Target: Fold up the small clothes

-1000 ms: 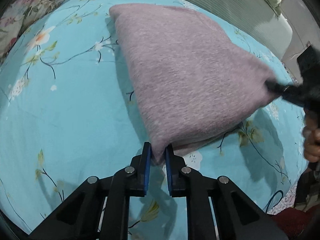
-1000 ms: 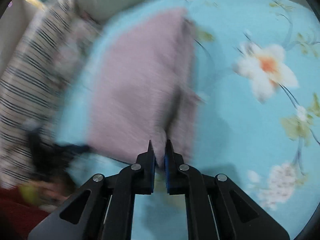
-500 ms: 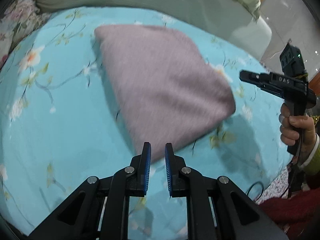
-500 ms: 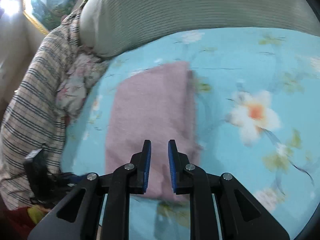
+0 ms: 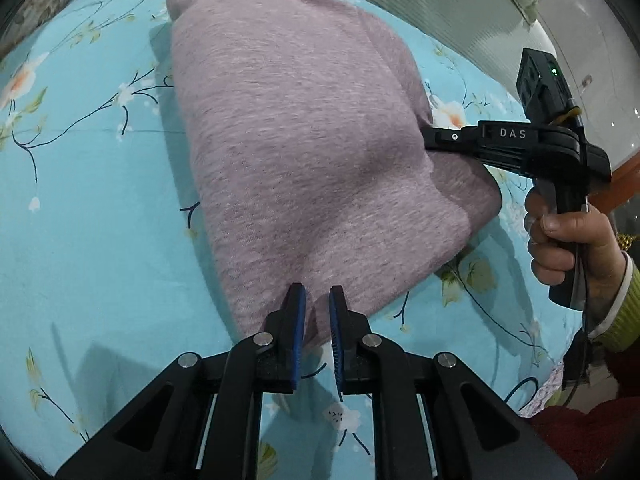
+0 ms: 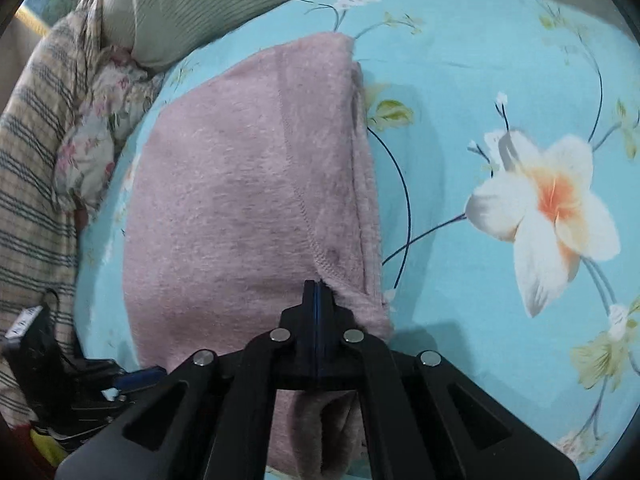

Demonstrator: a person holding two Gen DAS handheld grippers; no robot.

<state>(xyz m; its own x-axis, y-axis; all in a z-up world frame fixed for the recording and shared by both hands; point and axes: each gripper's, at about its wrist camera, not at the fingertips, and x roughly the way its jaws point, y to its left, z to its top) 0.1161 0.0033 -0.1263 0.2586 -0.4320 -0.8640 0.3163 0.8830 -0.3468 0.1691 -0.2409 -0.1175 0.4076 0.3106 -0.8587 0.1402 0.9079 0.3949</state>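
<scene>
A: Nearest the left camera, the left gripper (image 5: 317, 312) is sitting with its blue pads a narrow gap apart at the near corner of the folded pink garment (image 5: 304, 132). A ridge of cloth is rising between them, but I cannot tell whether they are actually biting it.

B: And the right gripper (image 6: 316, 292)?

A: Its jaws have just been closing and are now standing pressed together, pinching the stitched hem at the garment's edge. The garment is lying on the blue flowered bedsheet (image 5: 100, 220).

B: So what is worrying you?

A: If only the right side is gripping, any lift is going to drag one corner and skew the fold. The right pinch also looks like it is catching just the top layer, so the lower layers may be peeling open.

B: Further back?

A: The striped cloth (image 6: 32, 168) and pillow (image 6: 208, 4) are lying near the far edge, so a long swing could be snagging them.
</scene>
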